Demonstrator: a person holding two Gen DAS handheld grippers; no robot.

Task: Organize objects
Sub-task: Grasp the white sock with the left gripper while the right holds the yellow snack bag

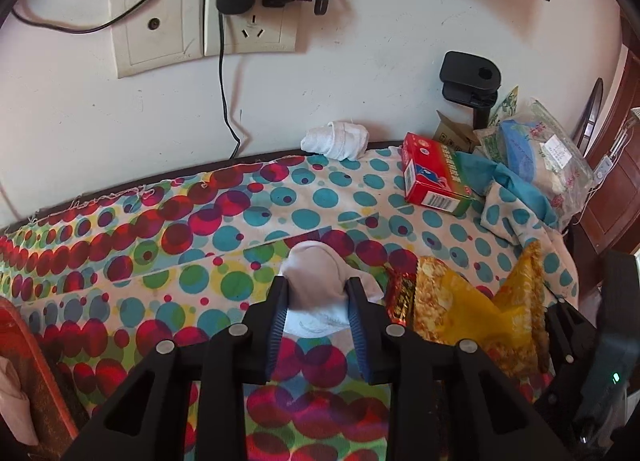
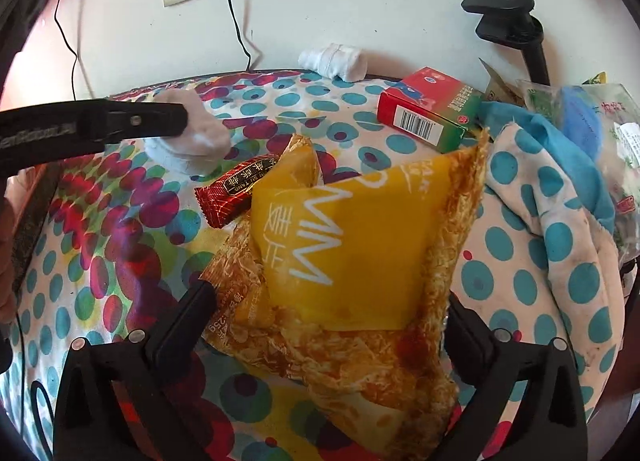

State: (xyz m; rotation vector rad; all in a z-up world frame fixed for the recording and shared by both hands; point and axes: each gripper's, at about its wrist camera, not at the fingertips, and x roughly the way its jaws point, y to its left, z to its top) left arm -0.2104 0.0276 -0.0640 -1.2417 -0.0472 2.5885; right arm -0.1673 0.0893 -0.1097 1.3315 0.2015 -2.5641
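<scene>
While the left gripper (image 1: 318,301) sits low in the centre of the left wrist view, its blue-padded fingers (image 1: 277,325) press on both sides of a rolled white sock (image 1: 316,281), so it is clamped on that sock. Sock lies on the spotted cloth (image 1: 160,229), just left of a red candy bar (image 1: 402,293). In the right wrist view the same sock (image 2: 192,141) shows at upper left, with the left gripper's black finger (image 2: 120,121) across it.

Right gripper (image 2: 328,301): jaws spread wide at the bottom of its own view, one finger (image 2: 188,317) at lower left, the other at lower right. Yellow snack bag (image 2: 352,253) lies between them, tilted, filling the frame's centre. Left fingertip touches or nearly touches the bag's edge; cannot tell which. No squeeze visible, so it reads as open. Candy bar (image 2: 236,193) partly tucked under the bag's upper left corner.

Second rolled white sock (image 2: 334,61) at the cloth's far edge against the wall, top centre. Red and green box (image 2: 428,109) at upper right, near the bag's top corner. Clear plastic packet (image 2: 592,129) at far right on rumpled cloth. Wall sockets (image 1: 208,27) at upper left of the left wrist view.
</scene>
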